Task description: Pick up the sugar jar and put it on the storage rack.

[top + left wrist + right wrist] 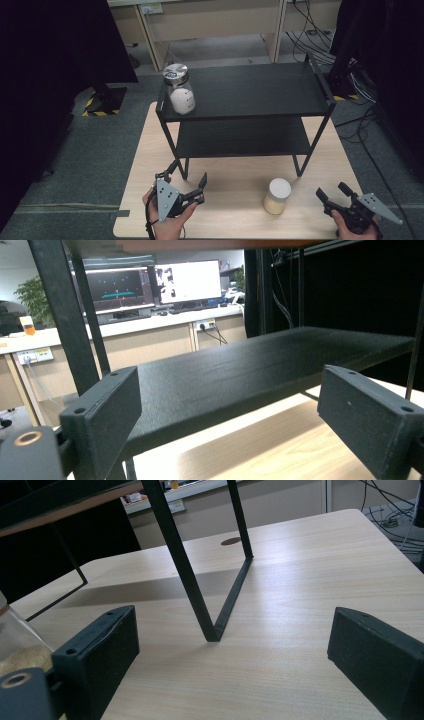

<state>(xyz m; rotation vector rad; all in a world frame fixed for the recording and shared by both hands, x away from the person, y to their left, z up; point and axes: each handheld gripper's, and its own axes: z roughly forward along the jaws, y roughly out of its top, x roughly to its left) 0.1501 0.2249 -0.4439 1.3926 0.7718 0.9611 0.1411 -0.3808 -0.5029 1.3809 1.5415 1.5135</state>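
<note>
1. The left gripper (186, 181) was low over the near-left part of the wooden table (235, 210), right in front of the black shelf rack (245, 107). Its jaws were spread wide with nothing between them.
2. From the left gripper view, those jaws pointed straight at the rack's lower shelf (240, 375), with the light tabletop underneath and a desk with monitors (152, 285) way off in the background.
3. The right gripper (334, 192) sat at the near-right edge of the table, jaws also wide apart and empty.
4. The right gripper view looked at the rack's thin black leg (200, 595) where it met the tabletop, and a bit of jar glass poked in at the left edge.
5. A small jar with a white lid (277, 196), filled with something yellowish, stood on the table between the two grippers, closer to the right one, touching neither.
6. A second jar with a silver lid (178, 89), holding white stuff, stood on the top shelf's far-left corner, well away from both grippers.
</note>
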